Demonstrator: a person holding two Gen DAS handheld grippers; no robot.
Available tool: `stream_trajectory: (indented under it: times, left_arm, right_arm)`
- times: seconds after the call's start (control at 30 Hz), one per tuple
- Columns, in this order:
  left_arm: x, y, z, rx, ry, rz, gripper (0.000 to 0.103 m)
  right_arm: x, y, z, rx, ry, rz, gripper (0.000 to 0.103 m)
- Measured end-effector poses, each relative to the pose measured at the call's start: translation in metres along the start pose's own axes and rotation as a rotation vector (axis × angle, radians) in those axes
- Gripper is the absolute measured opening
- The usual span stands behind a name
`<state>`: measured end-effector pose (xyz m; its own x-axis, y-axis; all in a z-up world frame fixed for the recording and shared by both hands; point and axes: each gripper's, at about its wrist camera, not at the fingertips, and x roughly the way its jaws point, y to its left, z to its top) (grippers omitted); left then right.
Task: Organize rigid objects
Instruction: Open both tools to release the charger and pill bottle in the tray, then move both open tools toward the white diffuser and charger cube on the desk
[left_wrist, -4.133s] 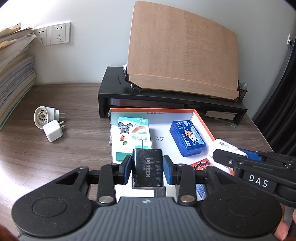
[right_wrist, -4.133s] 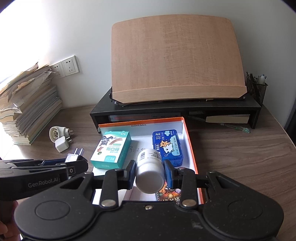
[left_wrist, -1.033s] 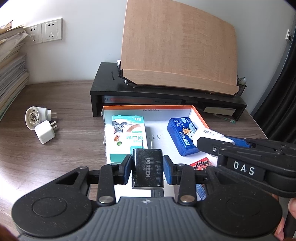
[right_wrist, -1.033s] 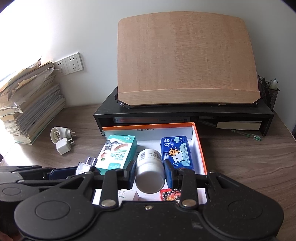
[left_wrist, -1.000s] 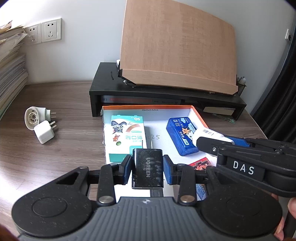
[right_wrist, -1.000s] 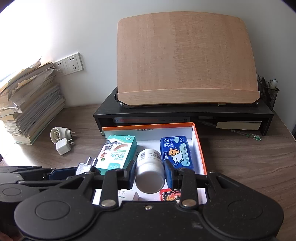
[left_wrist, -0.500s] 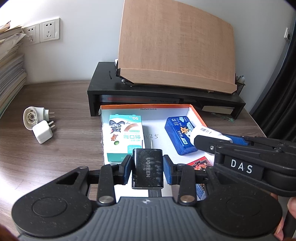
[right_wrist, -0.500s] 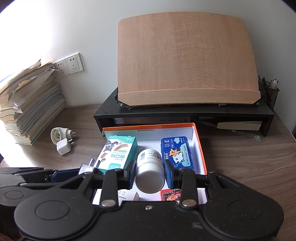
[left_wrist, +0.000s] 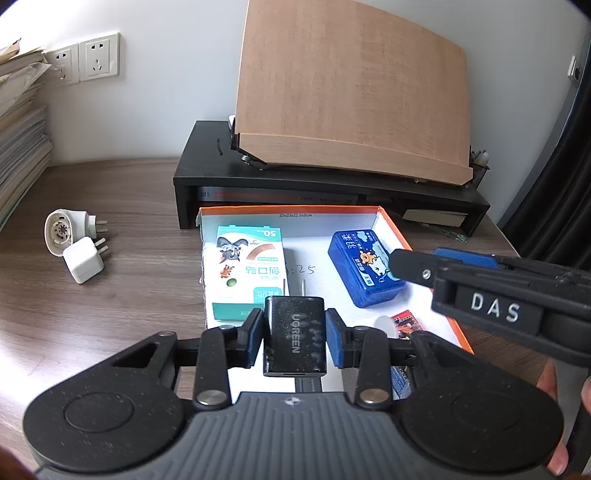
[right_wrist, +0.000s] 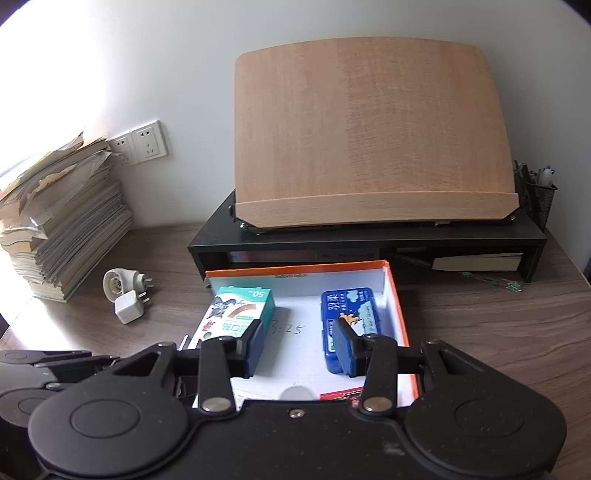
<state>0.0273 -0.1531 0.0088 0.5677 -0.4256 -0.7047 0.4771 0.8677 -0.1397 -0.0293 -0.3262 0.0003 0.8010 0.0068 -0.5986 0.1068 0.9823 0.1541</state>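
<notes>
Risk noted: my left gripper is clenched on the black charger above the orange box; my right gripper is opening, nothing between its pads. Released white bottle could roll against the blue case.

Black charger: "UGREEN" ran in pale letters along its top face.
Right gripper: "DAS" stood in white capitals on its dark side.
Green-and-white box: "50" sat at its far right corner; the Chinese characters were too small to read surely.
Tray floor: handwritten ":25" from the left view, "3:25" from the right view.
</notes>
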Motion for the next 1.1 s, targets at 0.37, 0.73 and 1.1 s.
stream_trajectory:
  times: [0.37,0.73,1.1]
  left_arm:
    - [0.004,-0.019,-0.009,0.036,0.051,-0.135,0.038]
    - [-0.009,-0.011,-0.009,0.008,0.029,-0.046,0.063]
    - [-0.032,0.037,-0.001,-0.088,0.007,0.097,0.071]
  right_arm:
    - [-0.016,-0.016,-0.002,0.035,-0.020,-0.058,0.053]
    - [-0.027,-0.006,-0.005,0.016,-0.028,-0.047,0.061]
    - [-0.021,0.038,0.002,-0.061,-0.026,0.026,0.074]
